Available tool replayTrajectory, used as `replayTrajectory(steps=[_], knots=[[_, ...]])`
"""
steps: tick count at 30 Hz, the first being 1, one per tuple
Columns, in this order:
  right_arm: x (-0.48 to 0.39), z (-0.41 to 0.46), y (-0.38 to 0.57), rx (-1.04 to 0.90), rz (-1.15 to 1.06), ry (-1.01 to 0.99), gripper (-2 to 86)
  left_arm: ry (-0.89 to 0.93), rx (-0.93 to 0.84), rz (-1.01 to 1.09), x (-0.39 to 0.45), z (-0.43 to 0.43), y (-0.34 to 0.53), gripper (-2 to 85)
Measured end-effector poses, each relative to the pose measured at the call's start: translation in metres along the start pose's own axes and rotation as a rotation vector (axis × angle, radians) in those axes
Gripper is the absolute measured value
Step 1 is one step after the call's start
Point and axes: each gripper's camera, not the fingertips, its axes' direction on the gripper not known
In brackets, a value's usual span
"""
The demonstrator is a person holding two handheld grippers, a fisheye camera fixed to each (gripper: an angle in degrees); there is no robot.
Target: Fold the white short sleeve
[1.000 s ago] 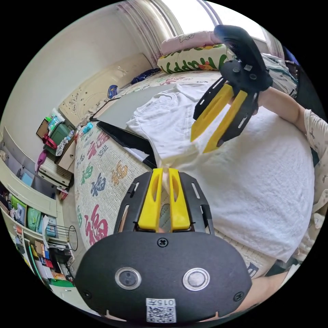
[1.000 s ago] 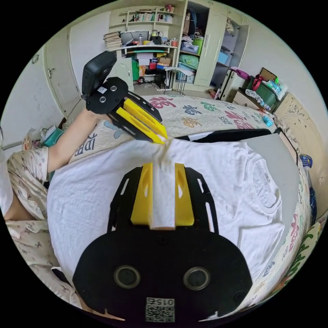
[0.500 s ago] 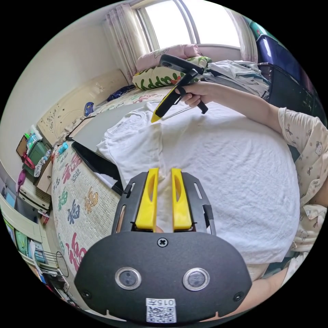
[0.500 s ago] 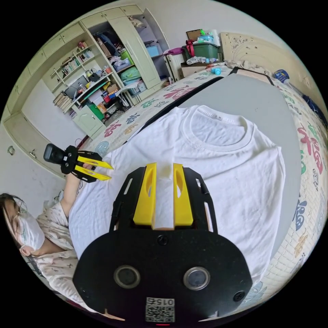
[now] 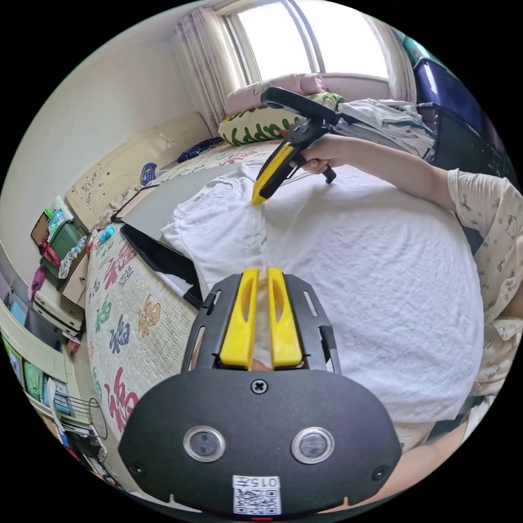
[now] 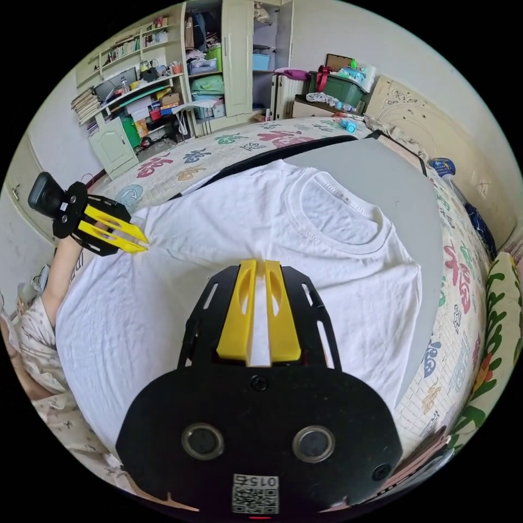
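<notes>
A white short-sleeve shirt lies flat, front up, on a grey board on the bed. My left gripper is shut on a pinch of cloth at the shirt's side edge, below a sleeve. The right gripper view has it at far left. My right gripper is shut on a pinch of cloth in the shirt's middle, below the collar. In the left gripper view it stands tip-down on the shirt. A raised crease runs between the two pinches.
A patterned bed mat surrounds the board. Pillows and a pile of clothes lie by the window. Shelves and a wardrobe stand beyond the bed. The person's forearm reaches over the shirt.
Both grippers opened and let go of cloth near the shirt's side edge. The right moved towards the collar, the grippers spread apart, and both narrowed onto new pinches.
</notes>
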Motion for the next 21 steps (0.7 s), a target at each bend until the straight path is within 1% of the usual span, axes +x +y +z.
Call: replayTrajectory(steps=[10, 14, 21], knots=[[-0.046, 0.018, -0.015, -0.001, -0.006, 0.024, -0.3, 0.009, -0.001, 0.018, -0.006, 0.012, 0.011, 0.3], [-0.076, 0.026, -0.024, -0.005, -0.026, 0.071, -0.3, -0.025, -0.007, 0.037, -0.001, 0.018, 0.016, 0.2], [-0.131, 0.036, -0.041, -0.008, -0.091, 0.169, 0.3, -0.024, 0.001, 0.03, -0.007, 0.025, 0.033, 0.3]])
